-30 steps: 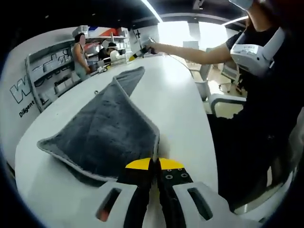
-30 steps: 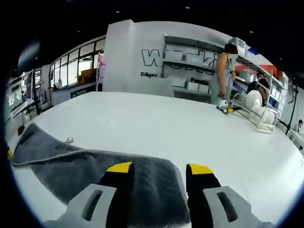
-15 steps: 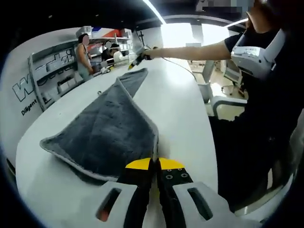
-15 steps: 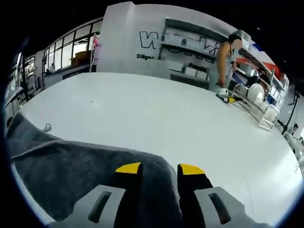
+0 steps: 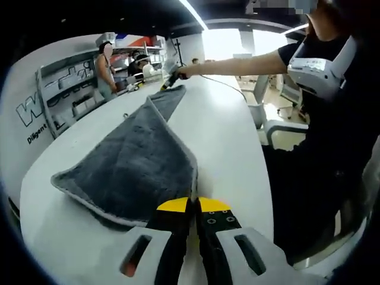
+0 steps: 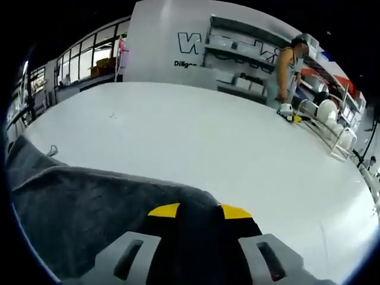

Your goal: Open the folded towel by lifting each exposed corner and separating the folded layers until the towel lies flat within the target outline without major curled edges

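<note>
A dark grey towel [image 5: 133,160] with a pale hem lies stretched along the white table [image 5: 228,136], part of it still folded over. My left gripper [image 5: 193,206] is shut on the towel's near corner, yellow tips pressed together. At the towel's far end the right gripper [image 5: 170,80] shows small, held by an outstretched arm. In the right gripper view the towel [image 6: 89,208] spreads under the jaws, and my right gripper [image 6: 199,211] has closed on its far corner, with cloth bunched between the yellow tips.
Wall shelves [image 5: 68,89] and two people [image 5: 107,59] stand beyond the table's far side. A dish rack [image 6: 326,127] and a small yellow-black tool [image 6: 291,117] sit at the table's far edge. The person holding the grippers stands on the right, by white chairs [image 5: 279,124].
The right gripper's jaws closed from wide apart onto the towel's far corner. In the left gripper view the outstretched arm came down to the towel's far end. The left gripper stayed put.
</note>
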`<state>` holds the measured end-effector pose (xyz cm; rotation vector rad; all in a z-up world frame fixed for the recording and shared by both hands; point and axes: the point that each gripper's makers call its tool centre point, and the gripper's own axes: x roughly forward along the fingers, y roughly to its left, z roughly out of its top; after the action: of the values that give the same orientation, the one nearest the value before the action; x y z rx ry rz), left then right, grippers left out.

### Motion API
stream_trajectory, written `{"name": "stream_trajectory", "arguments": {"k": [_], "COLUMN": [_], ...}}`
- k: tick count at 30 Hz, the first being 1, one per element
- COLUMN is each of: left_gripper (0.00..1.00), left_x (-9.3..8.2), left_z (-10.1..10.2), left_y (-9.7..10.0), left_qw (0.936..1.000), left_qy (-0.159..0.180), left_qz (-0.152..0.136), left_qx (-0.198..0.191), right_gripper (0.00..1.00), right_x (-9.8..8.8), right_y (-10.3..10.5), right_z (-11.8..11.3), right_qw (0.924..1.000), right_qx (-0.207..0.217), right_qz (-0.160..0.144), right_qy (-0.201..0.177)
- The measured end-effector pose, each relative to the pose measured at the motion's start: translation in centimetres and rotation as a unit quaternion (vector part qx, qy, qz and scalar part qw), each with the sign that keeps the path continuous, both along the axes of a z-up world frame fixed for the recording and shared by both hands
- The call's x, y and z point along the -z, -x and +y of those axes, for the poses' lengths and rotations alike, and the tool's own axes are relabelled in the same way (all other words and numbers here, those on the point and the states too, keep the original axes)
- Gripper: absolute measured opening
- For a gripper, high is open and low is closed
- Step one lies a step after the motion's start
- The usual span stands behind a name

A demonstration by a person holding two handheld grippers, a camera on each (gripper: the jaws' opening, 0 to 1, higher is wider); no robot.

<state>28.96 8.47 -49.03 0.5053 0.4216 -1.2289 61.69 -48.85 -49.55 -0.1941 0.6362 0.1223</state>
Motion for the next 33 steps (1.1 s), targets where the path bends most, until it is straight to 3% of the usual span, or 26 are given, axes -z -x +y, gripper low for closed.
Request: {"name": "stream_trajectory", "arguments": {"k": [3, 8, 12, 19, 24, 27, 30, 33], "left_gripper": [0.04, 0.04, 0.04, 0.03, 0.03, 0.03, 0.03, 0.03], "left_x": [0.0, -0.1, -0.1, -0.3, -0.5, -0.6, -0.7, -1.1], "left_z": [0.0, -0.1, -0.1, 0.1, 0.4, 0.5, 0.7, 1.0], "left_y": [0.1, 0.0, 0.0, -0.3, -0.5, -0.6, -0.7, -1.0], "left_qw": [1.0, 1.0, 1.0, 1.0, 0.9999, 0.9997, 0.9995, 0.999], "left_qy": [0.0, 0.007, 0.006, 0.007, 0.01, 0.012, 0.014, 0.021], "left_qz": [0.0, 0.002, 0.002, -0.001, -0.003, -0.005, -0.007, -0.016], "left_qx": [0.0, -0.001, -0.001, -0.006, -0.012, -0.018, -0.025, -0.035], "right_gripper": [0.13, 0.02, 0.02, 0.02, 0.02, 0.02, 0.02, 0.02], "right_x": [-0.1, -0.5, -1.2, -3.5, -5.2, -6.6, -6.4, -6.9], "right_y": [-0.4, -0.6, -0.3, 0.2, 2.2, 3.0, 4.4, 5.8], "right_z": [-0.2, -0.1, 0.0, 0.0, 0.0, 0.5, -0.2, -0.2], "right_qw": [0.9999, 0.9998, 0.9994, 0.9973, 0.994, 0.9871, 0.9889, 0.9875], "right_qx": [0.0, -0.015, -0.022, -0.026, -0.045, -0.08, -0.076, -0.086], "right_qz": [-0.007, -0.012, -0.021, -0.067, -0.096, -0.134, -0.118, -0.129], "right_qy": [-0.011, 0.004, 0.017, 0.016, 0.027, 0.035, 0.049, 0.029]}}
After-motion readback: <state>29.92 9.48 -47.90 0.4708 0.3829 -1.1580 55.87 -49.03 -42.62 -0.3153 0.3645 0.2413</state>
